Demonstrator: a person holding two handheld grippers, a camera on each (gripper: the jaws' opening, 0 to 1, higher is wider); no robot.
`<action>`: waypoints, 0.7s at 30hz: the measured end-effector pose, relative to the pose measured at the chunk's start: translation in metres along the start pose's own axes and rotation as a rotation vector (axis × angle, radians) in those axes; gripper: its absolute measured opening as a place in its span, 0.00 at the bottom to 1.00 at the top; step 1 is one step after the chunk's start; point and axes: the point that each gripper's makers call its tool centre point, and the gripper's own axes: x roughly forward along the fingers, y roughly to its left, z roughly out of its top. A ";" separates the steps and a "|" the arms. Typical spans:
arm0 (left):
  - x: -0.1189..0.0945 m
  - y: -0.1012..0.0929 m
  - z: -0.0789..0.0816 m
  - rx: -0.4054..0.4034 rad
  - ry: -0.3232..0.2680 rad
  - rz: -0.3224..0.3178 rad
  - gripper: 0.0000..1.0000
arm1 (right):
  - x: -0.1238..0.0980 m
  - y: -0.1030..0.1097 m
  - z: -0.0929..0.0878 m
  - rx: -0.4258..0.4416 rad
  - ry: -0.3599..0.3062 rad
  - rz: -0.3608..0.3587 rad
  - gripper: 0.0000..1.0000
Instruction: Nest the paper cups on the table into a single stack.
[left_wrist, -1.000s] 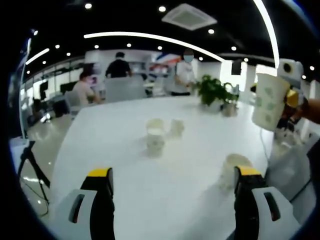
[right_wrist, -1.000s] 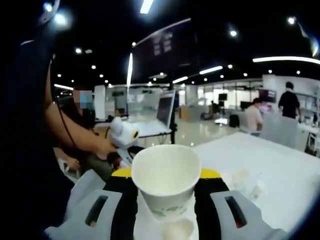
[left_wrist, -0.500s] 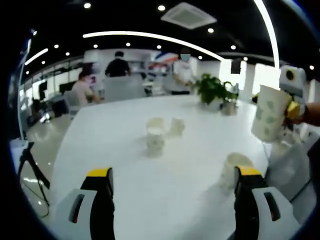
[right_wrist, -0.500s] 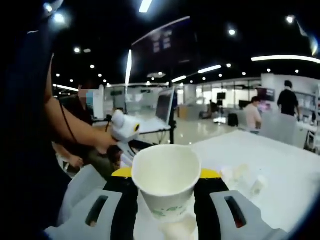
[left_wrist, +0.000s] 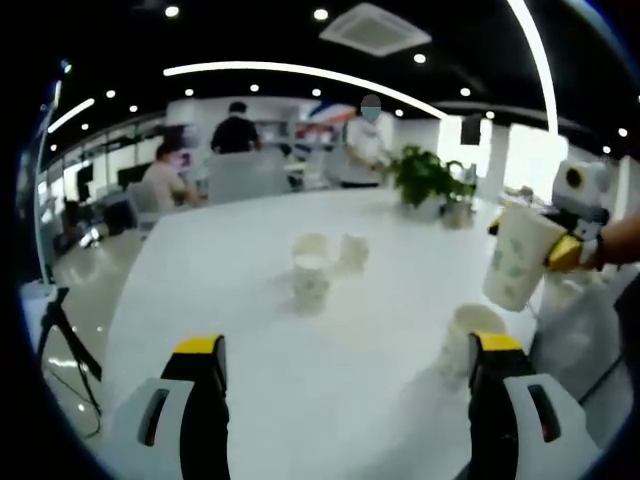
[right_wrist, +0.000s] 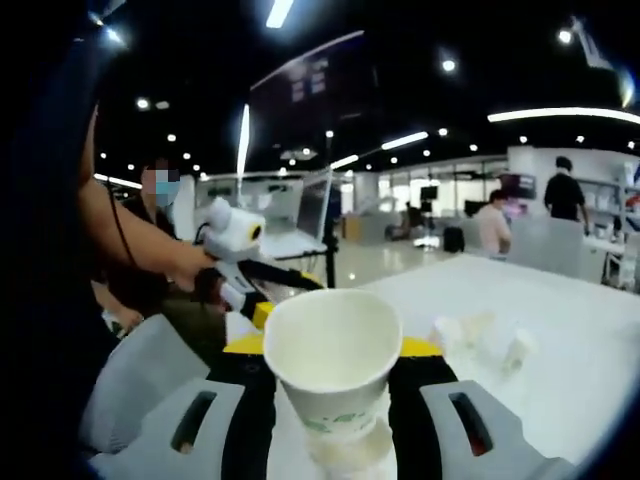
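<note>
Left gripper view: low over near edge of the white table (left_wrist: 230, 300), facing across it toward the far office. Right gripper view: close behind its held paper cup (right_wrist: 333, 370), facing leftward along the table (right_wrist: 560, 340). Shared: tabletop, the small cup cluster (left_wrist: 322, 262) (right_wrist: 485, 335), and the cup held at right (left_wrist: 515, 258).

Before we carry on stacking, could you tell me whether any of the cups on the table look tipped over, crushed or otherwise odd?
One small cup behind the central stack seems to lie on its side, though it is too blurred to be sure. The held cup looks sound and tilts in the right claw above the near cup.
</note>
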 end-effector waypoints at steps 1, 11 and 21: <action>0.000 0.000 0.000 0.000 0.000 0.000 0.98 | 0.001 -0.001 -0.003 0.001 0.001 -0.005 0.40; 0.000 -0.002 0.000 0.000 0.003 -0.002 0.98 | 0.008 -0.007 -0.031 0.013 0.000 -0.025 0.40; 0.001 -0.004 -0.004 -0.005 0.006 -0.005 0.98 | 0.011 -0.010 -0.051 0.053 0.023 -0.038 0.40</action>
